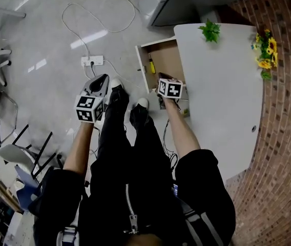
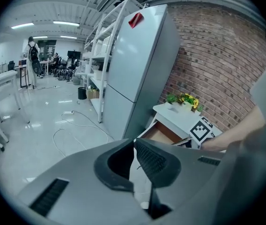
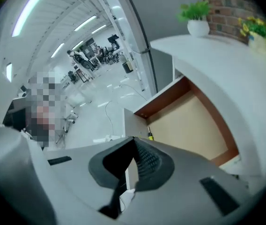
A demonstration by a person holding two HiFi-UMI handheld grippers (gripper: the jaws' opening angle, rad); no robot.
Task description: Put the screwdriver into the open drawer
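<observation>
- Right up close: the left gripper point(image 2: 134, 142) has its jaws pressed together on nothing. It's held off to the side over the floor, well apart from the open drawer point(image 1: 162, 60).
- Right gripper point(image 3: 132, 156) is likewise pinched closed & empty (its own view shows only a bare slit between the pads). It hangs above the drawer's near side.
- Screwdriver point(image 1: 151, 64), yellow handle, lies flat inside the drawer, just behind the white front panel, so the placing looks done imo.
- Step in hand, as I judge it: get the right gripper clear. Go straight up & toward the body, w/o clipping the drawer's edge or the white cabinet top point(image 1: 222, 91), and don't nudge the tool.
- Views: the head view gives the whole screwdriver & where it lies. The right gripper view shows only a bit of it peeking over its jaw, but also the drawer's bare floor. The left gripper view misses the tool, yet gives a side-on look at drawer, cabinet and the tall fridge point(image 2: 137, 64) behind.
</observation>
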